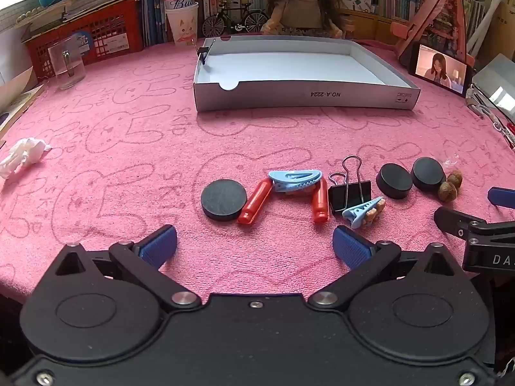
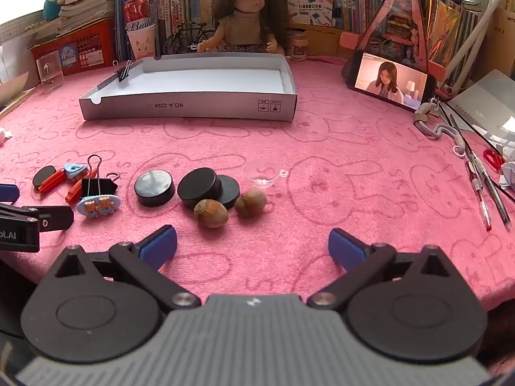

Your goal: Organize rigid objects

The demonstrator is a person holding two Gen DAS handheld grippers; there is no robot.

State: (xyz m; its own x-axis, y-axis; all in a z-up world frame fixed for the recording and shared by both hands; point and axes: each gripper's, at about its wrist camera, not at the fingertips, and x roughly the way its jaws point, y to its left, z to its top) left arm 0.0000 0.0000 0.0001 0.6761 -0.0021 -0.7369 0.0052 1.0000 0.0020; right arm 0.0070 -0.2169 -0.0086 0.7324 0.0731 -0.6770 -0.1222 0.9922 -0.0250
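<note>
A white shallow box [image 1: 302,98] [image 2: 190,109] lies on the pink cloth with a small binder clip [image 1: 203,53] [image 2: 123,71] on its left wall. In front of it lies a row of small items: a black disc [image 1: 223,199], two red tubes [image 1: 256,201], a blue clip [image 1: 294,180], a large black binder clip [image 1: 349,193] [image 2: 98,186], a blue bear clip [image 1: 363,212] [image 2: 98,206], black discs [image 2: 154,188] [image 2: 199,186] and two hazelnuts [image 2: 210,214] [image 2: 251,203]. My left gripper [image 1: 254,246] is open and empty, just short of the tubes. My right gripper [image 2: 252,246] is open and empty, just short of the hazelnuts.
A clear plastic cup piece [image 2: 262,175] lies behind the nuts. A phone [image 2: 391,85] stands at the right, pens [image 2: 479,189] and scissors beyond it. A doll [image 2: 248,16], books, a red basket [image 1: 93,38] and a glass [image 1: 67,66] line the back. Crumpled tissue [image 1: 24,156] lies left.
</note>
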